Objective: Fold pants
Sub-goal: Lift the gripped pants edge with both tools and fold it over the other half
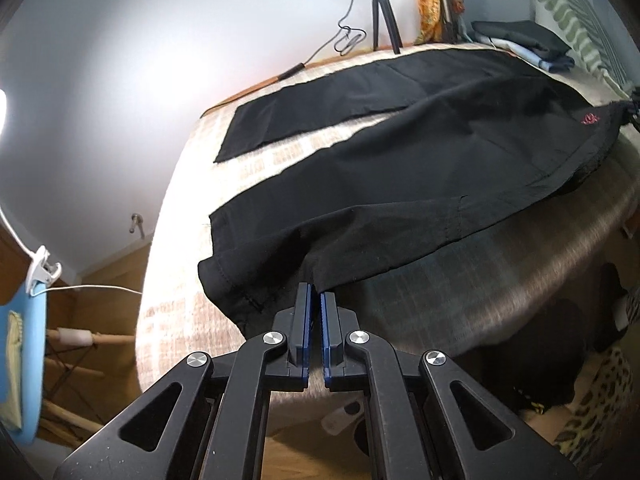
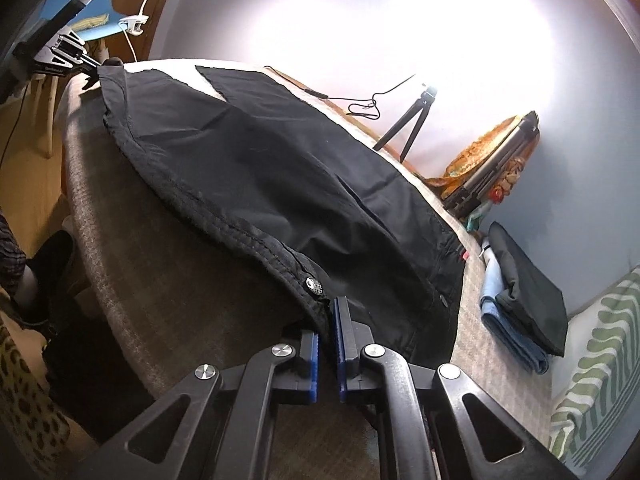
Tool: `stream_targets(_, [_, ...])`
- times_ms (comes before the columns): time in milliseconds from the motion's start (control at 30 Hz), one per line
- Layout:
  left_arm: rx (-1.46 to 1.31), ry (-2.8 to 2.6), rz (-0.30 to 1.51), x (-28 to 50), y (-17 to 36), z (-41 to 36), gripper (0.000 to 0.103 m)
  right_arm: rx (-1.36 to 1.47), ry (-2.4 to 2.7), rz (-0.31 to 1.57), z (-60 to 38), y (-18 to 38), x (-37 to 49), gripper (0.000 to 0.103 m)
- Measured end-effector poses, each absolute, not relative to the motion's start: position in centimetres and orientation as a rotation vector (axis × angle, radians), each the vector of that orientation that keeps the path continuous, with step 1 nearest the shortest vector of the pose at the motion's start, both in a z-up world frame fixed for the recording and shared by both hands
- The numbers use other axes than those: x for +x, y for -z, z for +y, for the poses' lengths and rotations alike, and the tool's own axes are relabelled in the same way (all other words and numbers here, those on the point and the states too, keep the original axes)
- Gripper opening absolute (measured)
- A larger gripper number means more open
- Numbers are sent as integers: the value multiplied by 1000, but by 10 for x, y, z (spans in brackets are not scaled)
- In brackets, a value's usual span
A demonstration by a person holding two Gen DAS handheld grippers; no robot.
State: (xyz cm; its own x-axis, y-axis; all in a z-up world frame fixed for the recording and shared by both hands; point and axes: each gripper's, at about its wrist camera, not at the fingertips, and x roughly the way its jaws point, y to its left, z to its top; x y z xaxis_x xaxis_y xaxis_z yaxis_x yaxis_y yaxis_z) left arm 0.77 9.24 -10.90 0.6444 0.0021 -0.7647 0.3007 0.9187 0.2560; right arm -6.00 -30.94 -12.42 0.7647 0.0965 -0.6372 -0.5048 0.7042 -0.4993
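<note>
The black, thin woven-fabric pants point(image 1: 400, 152) lie spread across a bed covered by a beige checked blanket point(image 1: 180, 280), both legs stretched toward the far wall. They look light, limp and a little slick, so they will sag and slide unless held at a seam; hem and waistband are the firm places to grip. The left gripper point(image 1: 316, 300) has its blue pads pressed together on the near leg's hem at the bed's edge. The right gripper point(image 2: 329, 320) pinches the waistband just beside the metal button point(image 2: 314, 285), though how deep the cloth sits there is hard to judge.
</note>
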Motion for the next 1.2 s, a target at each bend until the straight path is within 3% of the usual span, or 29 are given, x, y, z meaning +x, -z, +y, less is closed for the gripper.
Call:
stream_targets(200, [316,244,846,-8,96,103,3,-696,-365,624,-311,123,-64,4])
stream_targets(433, [495,197,852,-9,117,88,8,-712,-371,632,-308,126,-60,4])
stream_targets(533, [529,152,846,-6,122,87,23,-722,-373,634,-308,129,-58,4])
stream_targets(633, [521,135,855,-2,125,91,31,-713,-383,658,-311,133,-57,7])
stream_targets(700, [536,131,864,0,130,93,31,-707,-396,688,-314,138,-56,20])
stream_targets(733, [545,136,870,2,132,94,25,-709,-402,703,-316,141,-56,29])
stream_targets(767, [544,142,875,4,133,95,13,-714,-405,714,-317,145,-57,35])
stream_targets(867, [495,147,873,10,129,100,7,-738,-402,733,-320,153,-59,39])
stream_targets(1000, [440,146,835,14,114,104,5,-755,-391,764,-328,161,-57,37])
stream_targets(1033, [435,144,824,15,111,103,4,-745,-391,767,-329,160,-56,33])
stream_targets(1067, [433,142,817,16,109,103,4,-737,-378,769,-332,159,-54,19])
stream_targets(1100, [431,139,806,17,106,102,4,-731,-370,772,-333,157,-53,13])
stream_targets(1200, [409,126,768,22,94,104,4,-697,-369,738,-335,143,-52,6])
